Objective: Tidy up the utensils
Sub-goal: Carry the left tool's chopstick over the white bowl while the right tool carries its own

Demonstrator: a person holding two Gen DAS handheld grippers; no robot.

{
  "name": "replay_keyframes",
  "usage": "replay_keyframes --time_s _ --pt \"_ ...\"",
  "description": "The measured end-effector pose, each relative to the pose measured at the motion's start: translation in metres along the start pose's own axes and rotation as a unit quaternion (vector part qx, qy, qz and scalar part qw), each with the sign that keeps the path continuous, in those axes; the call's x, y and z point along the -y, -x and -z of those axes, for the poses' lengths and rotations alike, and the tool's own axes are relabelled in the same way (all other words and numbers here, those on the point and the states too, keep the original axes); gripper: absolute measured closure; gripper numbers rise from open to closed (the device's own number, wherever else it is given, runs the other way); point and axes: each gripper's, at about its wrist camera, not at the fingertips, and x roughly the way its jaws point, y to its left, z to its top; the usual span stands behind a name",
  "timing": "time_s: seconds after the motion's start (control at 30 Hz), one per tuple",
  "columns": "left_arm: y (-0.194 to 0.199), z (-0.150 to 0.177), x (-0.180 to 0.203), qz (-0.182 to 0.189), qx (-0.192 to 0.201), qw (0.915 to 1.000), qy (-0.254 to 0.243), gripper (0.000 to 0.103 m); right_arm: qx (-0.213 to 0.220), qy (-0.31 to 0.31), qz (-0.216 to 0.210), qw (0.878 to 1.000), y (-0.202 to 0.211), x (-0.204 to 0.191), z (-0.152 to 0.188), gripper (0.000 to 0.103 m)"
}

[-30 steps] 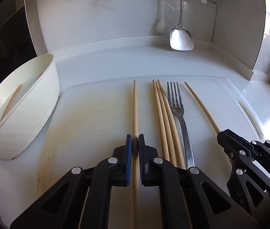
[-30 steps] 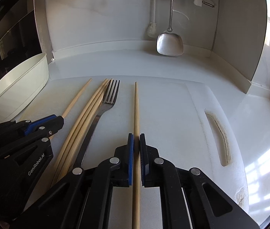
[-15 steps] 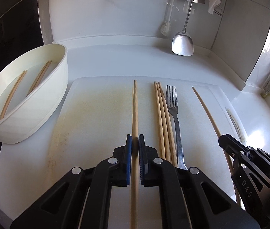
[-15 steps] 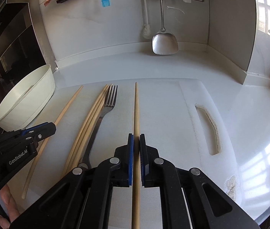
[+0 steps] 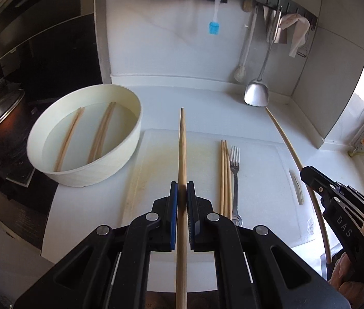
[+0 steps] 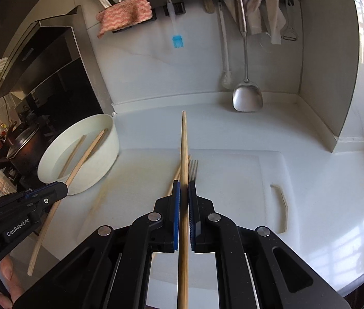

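Both grippers raised since earlier frame; each chopstick, then flat on cutting board (image 5: 259, 141), now off it, tip over counter. Left gripper (image 5: 182, 193) clamped on chopstick (image 5: 182, 141). Right gripper (image 6: 184, 193) clamped on second chopstick (image 6: 184, 141). Three chopsticks (image 5: 225, 175) and fork (image 5: 235, 170) lie side by side on board. White bowl (image 5: 130, 139) left of board holds more chopsticks (image 5: 102, 131).
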Motion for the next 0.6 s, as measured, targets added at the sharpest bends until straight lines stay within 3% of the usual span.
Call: replay_keyframes --time_s 0.33,0.6 --pt "0.029 -0.034 -0.097 -0.038 0.029 0.9979 0.043 0.096 0.009 0.040 -0.055 0.998 -0.010 -0.098 -0.036 0.097" --pt "0.005 -0.082 -0.199 -0.021 0.039 0.9983 0.038 0.096 0.010 0.028 -0.046 0.998 -0.067 -0.188 -0.071 0.097"
